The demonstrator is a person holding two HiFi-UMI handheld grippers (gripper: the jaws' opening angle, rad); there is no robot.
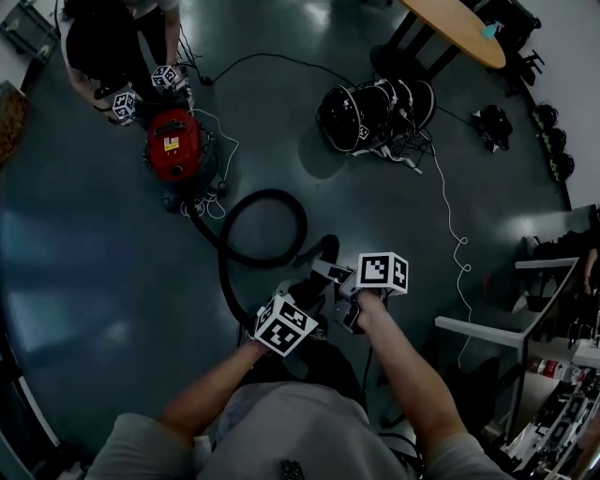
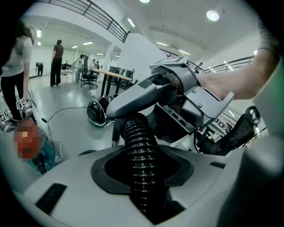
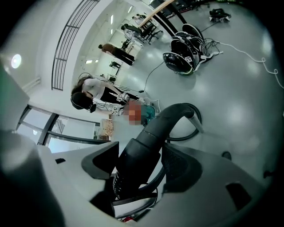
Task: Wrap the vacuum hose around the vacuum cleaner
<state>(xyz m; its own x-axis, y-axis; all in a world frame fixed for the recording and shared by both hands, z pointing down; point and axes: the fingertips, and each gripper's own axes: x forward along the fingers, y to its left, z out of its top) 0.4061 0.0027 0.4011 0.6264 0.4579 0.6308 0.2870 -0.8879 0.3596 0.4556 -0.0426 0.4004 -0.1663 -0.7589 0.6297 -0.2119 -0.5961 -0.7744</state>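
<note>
A black ribbed vacuum hose (image 1: 305,225) runs from the red vacuum cleaner (image 1: 175,145) at the upper left, loops once on the floor and rises to my two grippers. My left gripper (image 1: 305,298) is shut on the ribbed hose (image 2: 140,155), which stands up between its pads. My right gripper (image 1: 326,274) is just beyond it and shows in the left gripper view (image 2: 177,95). In the right gripper view, the right gripper (image 3: 142,165) is open with the hose's smooth black cuff (image 3: 146,146) lying between the wide jaws.
Another person (image 1: 112,37) bends over the vacuum cleaner with two marker-cube grippers (image 1: 122,103). Black helmets (image 1: 375,112) lie in a pile on the floor at upper right, and a white cable (image 1: 452,220) trails from them. A wooden table (image 1: 459,28) and grey desks (image 1: 525,323) stand at the right.
</note>
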